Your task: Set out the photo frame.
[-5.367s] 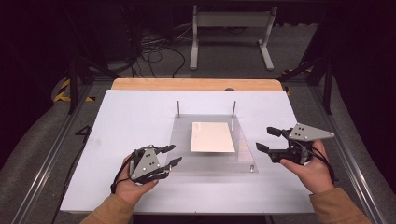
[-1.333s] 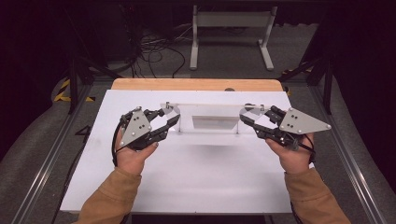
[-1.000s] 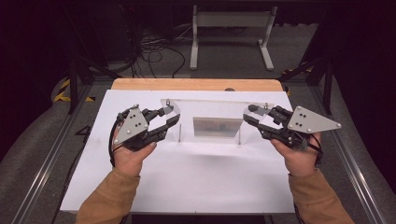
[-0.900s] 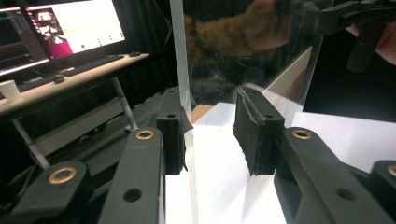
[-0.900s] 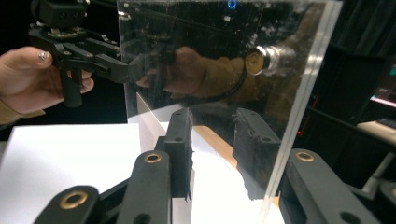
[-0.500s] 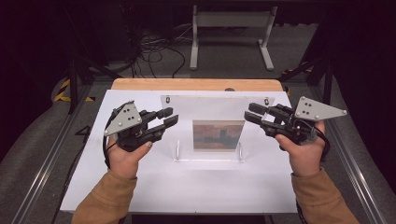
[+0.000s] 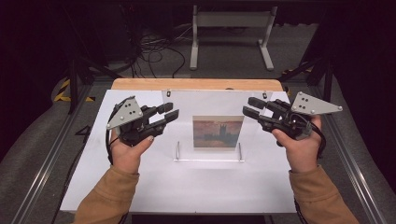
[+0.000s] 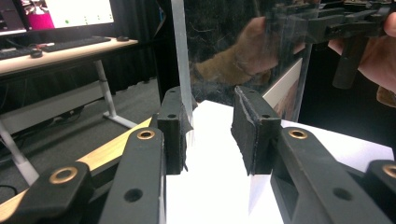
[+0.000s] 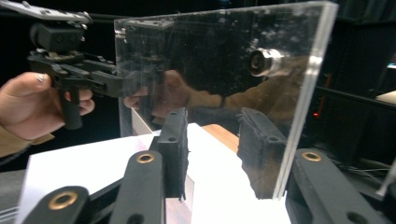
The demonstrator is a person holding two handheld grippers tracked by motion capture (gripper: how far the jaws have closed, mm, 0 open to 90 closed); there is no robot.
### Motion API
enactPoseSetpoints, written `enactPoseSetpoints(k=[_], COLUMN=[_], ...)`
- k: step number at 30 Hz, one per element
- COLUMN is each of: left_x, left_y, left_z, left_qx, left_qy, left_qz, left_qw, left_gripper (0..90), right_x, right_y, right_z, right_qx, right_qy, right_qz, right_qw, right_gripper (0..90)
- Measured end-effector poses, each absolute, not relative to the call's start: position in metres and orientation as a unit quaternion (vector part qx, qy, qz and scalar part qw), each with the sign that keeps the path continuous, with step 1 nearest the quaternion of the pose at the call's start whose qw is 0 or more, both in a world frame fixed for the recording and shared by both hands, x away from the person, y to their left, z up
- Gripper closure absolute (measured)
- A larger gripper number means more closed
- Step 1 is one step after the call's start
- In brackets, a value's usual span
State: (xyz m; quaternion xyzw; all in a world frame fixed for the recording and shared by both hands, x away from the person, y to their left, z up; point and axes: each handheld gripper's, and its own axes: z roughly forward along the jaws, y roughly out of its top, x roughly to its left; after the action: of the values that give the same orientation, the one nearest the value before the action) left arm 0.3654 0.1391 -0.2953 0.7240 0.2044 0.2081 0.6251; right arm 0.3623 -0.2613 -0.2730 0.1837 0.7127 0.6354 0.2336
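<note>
Above the white table, I see the clear acrylic frame upright between my two tools, its picture facing me. My left gripper stands with jaws parted, the panel's edge against one pad. My right gripper also stands parted around the opposite edge. Reflections on the panel obscure whether either tool actually bears the frame's weight.

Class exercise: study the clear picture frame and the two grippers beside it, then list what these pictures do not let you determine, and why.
- Picture detail: high view, too small and blurred.
- Left gripper contact with the clear frame: left gripper view, the edge sits against one jaw, the other stands apart; grip unclear.
- Right gripper contact: right gripper view, reflections on the panel confuse it.
- Frame's lower edge: right gripper view, hidden behind a jaw.
</note>
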Motion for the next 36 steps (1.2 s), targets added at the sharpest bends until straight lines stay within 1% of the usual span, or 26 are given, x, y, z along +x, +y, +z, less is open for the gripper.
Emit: enactPoseSetpoints(k=[3,6,8,11,12,13,14,15,16,18,20,22,27,28,29,32,36], left_x=[0.369,0.374,0.376,0.378,0.380,0.382,0.385,0.385,0.389,0.392,0.396,0.398,0.400,0.400,0.399,0.392,0.384], left_y=[0.138,0.135,0.133,0.132,0.131,0.131,0.130,0.130,0.129,0.129,0.130,0.130,0.132,0.132,0.133,0.138,0.145], left_z=[-0.296,-0.297,-0.298,-0.299,-0.299,-0.300,-0.302,-0.302,-0.304,-0.305,-0.308,-0.309,-0.311,-0.311,-0.311,-0.310,-0.309], left_qx=[0.722,0.717,0.716,0.713,0.711,0.711,0.710,0.710,0.710,0.712,0.709,0.710,0.711,0.711,0.712,0.714,0.720], left_qy=[0.209,0.213,0.214,0.215,0.218,0.219,0.221,0.221,0.224,0.225,0.230,0.232,0.237,0.239,0.241,0.246,0.245], left_qz=[0.209,0.221,0.228,0.235,0.237,0.238,0.239,0.239,0.243,0.243,0.234,0.230,0.231,0.231,0.232,0.237,0.245], left_qw=[0.626,0.626,0.624,0.624,0.626,0.625,0.625,0.625,0.622,0.619,0.625,0.624,0.621,0.619,0.618,0.611,0.601], left_gripper=[63.6,61.8,60.6,57.9,57.9,56.4,52.7,51.2,49.8,48.8,45.9,44.9,40.7,38.1,38.1,33.0,30.9], right_x=[0.364,0.368,0.371,0.374,0.374,0.375,0.376,0.376,0.378,0.379,0.381,0.382,0.381,0.380,0.380,0.377,0.371], right_y=[-0.260,-0.259,-0.258,-0.258,-0.258,-0.259,-0.260,-0.260,-0.262,-0.263,-0.267,-0.269,-0.273,-0.275,-0.275,-0.280,-0.284], right_z=[-0.273,-0.274,-0.275,-0.276,-0.276,-0.276,-0.277,-0.277,-0.279,-0.280,-0.283,-0.284,-0.285,-0.286,-0.286,-0.286,-0.287], right_qx=[0.187,0.196,0.200,0.204,0.204,0.207,0.214,0.214,0.223,0.228,0.240,0.241,0.246,0.250,0.250,0.256,0.256], right_qy=[0.711,0.710,0.712,0.710,0.710,0.709,0.708,0.708,0.707,0.707,0.706,0.706,0.704,0.703,0.703,0.703,0.706], right_qz=[0.633,0.628,0.620,0.617,0.617,0.617,0.615,0.615,0.612,0.612,0.610,0.609,0.610,0.611,0.611,0.609,0.604], right_qw=[0.241,0.252,0.264,0.272,0.272,0.272,0.274,0.274,0.274,0.273,0.270,0.270,0.268,0.266,0.266,0.264,0.267], right_gripper=[58.4,55.4,52.1,44.3,44.3,42.0,38.1,38.1,36.0,34.9,32.9,32.9,30.6,28.6,28.6,26.2,25.3])
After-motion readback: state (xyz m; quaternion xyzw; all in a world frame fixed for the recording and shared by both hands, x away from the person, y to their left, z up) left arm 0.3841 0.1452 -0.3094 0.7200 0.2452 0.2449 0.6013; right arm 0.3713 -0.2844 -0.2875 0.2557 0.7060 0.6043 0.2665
